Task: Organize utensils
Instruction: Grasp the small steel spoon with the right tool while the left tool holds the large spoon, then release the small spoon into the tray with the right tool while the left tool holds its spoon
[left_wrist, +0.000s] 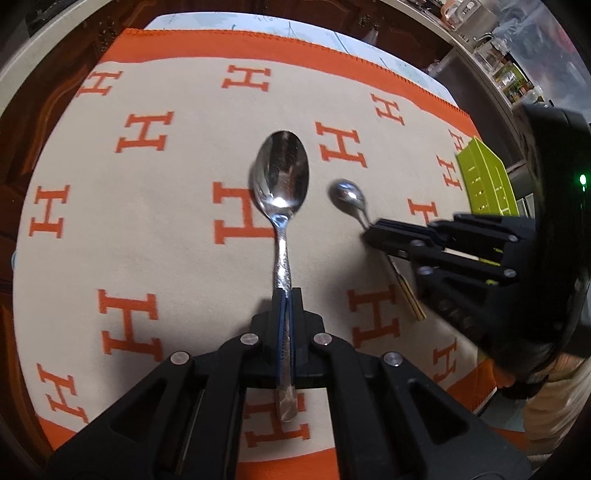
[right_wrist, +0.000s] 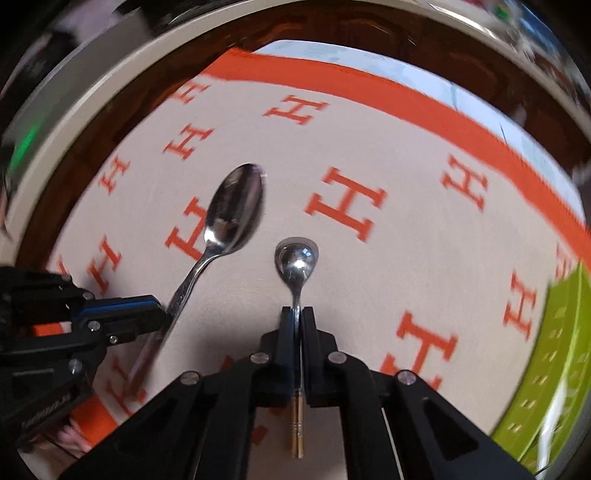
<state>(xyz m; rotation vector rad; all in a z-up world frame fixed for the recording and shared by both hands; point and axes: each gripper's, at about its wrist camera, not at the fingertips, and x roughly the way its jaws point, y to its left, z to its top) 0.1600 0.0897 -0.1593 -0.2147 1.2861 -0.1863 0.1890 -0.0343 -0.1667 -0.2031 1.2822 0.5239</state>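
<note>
The left tongs (left_wrist: 287, 295) are closed on the handle of a large, polished steel tablespoon with a hammered handle (left_wrist: 282, 177), gripping it about midway along the shaft, so the bowl projects forward and the handle end sticks out behind the fingers. The right tongs (right_wrist: 297, 314) are clamped on the thin neck of a small steel teaspoon with a gold-coloured handle tip (right_wrist: 297, 258), close behind its bowl. Both spoons sit over the beige cloth with orange H letters and an orange border (left_wrist: 166, 240) that covers the bench; whether they rest on it or are held just above it cannot be told, though the motion blur in the right wrist view suggests they are being carried. A lime-green perforated plastic tray (left_wrist: 487, 177) lies at the cloth's right edge, well apart from the tablespoon and nearer the teaspoon, and is probably where the utensils belong. Both spoons are stiff and not fragile, but polished metal is slippery between flat pads. The tablespoon looks the heavier, with weight in its bowl, so a grip nearer the bowl would likely tip less. The teaspoon is light, yet its slim, rounded neck gives little surface and may twist in the grip.
</note>
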